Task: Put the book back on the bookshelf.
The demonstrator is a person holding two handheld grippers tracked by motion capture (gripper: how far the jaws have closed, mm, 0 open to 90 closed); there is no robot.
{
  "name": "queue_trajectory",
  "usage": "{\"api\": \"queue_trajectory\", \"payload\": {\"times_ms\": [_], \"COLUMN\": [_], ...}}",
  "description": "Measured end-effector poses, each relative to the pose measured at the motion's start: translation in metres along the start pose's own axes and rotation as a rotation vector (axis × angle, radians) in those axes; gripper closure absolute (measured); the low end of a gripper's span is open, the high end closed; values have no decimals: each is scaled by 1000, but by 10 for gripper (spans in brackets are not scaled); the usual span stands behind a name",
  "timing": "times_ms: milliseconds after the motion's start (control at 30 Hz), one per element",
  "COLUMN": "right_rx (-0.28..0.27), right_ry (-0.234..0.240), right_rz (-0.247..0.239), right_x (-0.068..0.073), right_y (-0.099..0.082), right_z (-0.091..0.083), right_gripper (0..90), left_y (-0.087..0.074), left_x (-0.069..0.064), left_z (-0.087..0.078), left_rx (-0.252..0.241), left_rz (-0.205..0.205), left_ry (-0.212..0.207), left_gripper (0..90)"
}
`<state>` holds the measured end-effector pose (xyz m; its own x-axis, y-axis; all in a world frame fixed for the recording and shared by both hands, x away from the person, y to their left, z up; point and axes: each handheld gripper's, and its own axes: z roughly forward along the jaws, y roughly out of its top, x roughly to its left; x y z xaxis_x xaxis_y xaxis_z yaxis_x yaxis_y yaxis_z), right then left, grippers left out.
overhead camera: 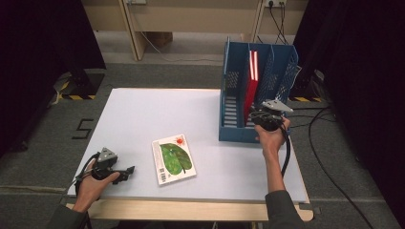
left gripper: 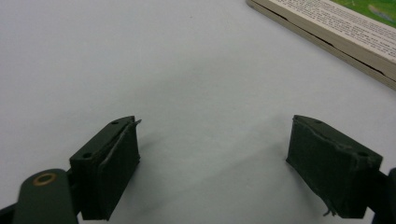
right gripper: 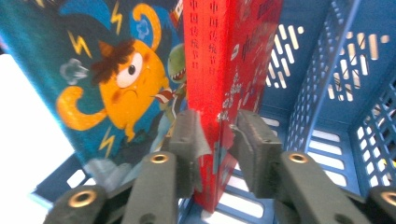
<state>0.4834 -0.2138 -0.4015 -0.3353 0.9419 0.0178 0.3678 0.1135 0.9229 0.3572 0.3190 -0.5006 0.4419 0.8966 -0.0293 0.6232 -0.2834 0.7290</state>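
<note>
A red book [overhead camera: 253, 71] stands upright in the blue file rack [overhead camera: 282, 71] at the table's back right. My right gripper [overhead camera: 260, 117] is at the rack's front end. In the right gripper view, my right gripper [right gripper: 217, 126] straddles the red book [right gripper: 219, 56] at its spine; the pads sit close on both sides with a thin gap, so it is open. A teal book with an orange monster cover [right gripper: 107, 79] leans beside the red one. A book with a green leaf cover [overhead camera: 173, 158] lies flat mid-table. My left gripper [overhead camera: 128, 172] rests at the front left, open and holding nothing [left gripper: 215, 154].
The white table [overhead camera: 143, 109] has bare room on its left half and behind the leaf book [left gripper: 336, 28]. The blue rack's slotted walls [right gripper: 327, 70] close in the red book's right side. Cables trail on the floor to the right of the table.
</note>
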Motion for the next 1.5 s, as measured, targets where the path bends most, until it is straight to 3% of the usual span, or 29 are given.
{"api": "queue_trajectory", "payload": {"times_ms": [100, 300, 567, 800, 1067, 1167, 1500], "right_rx": [-14, -7, 4, 11, 61, 82, 136], "right_ry": [9, 40, 119, 154, 203, 210, 317], "right_rz": [-25, -20, 45, 50, 50, 46, 12], "right_x": [3, 16, 36, 50, 63, 70, 106], "right_y": [-3, -12, -31, -35, -47, -51, -60], "right_z": [-11, -32, -44, -45, -38, -35, -21], "right_gripper": [650, 563, 408, 304, 221, 220, 250], "left_y": [0, 0, 1, 1, 1, 1, 2], "left_x": [0, 0, -2, -3, -3, -3, -6], "left_z": [0, 0, 1, 0, 1, 0, 1], "left_rx": [3, -4, -3, -5, -5, -7, -3], "left_rz": [-1, -11, -3, -3, 4, -1, 9], "left_ry": [0, 0, -7, -6, -4, -5, -21], "left_gripper": [158, 156, 154, 154, 154, 153, 153]}}
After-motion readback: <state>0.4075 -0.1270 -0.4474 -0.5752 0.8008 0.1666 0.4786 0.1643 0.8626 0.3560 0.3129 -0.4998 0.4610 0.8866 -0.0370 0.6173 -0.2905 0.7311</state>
